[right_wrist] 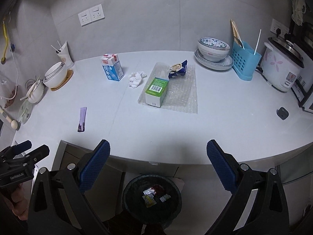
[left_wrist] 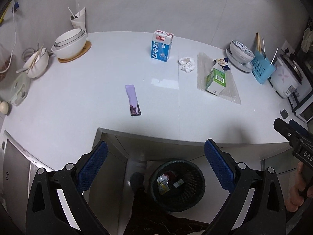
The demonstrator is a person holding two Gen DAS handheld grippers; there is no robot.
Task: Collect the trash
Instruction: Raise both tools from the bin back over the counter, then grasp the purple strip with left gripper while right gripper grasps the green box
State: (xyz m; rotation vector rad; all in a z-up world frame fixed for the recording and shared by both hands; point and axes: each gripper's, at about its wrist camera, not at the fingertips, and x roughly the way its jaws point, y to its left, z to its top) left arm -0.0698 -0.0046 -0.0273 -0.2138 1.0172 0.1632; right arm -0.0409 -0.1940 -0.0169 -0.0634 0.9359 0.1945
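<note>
While both left gripper (left_wrist: 156, 165) and right gripper (right_wrist: 158, 164) hang spread and empty above trash bin (right_wrist: 152, 197), grab light, limp purple wrapper (left_wrist: 133, 99) beyond bin on countertop (left_wrist: 78, 90), pinching across its narrow width.

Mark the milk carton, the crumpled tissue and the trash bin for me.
milk carton (left_wrist: 160, 48): left wrist view, blue front face.
crumpled tissue (right_wrist: 136, 78): right wrist view, middle of the wad.
trash bin (left_wrist: 197, 173): left wrist view, right rim.

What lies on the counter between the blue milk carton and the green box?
A crumpled white tissue lies between the milk carton and the green box, apart from both. The right wrist view shows it best.
</note>
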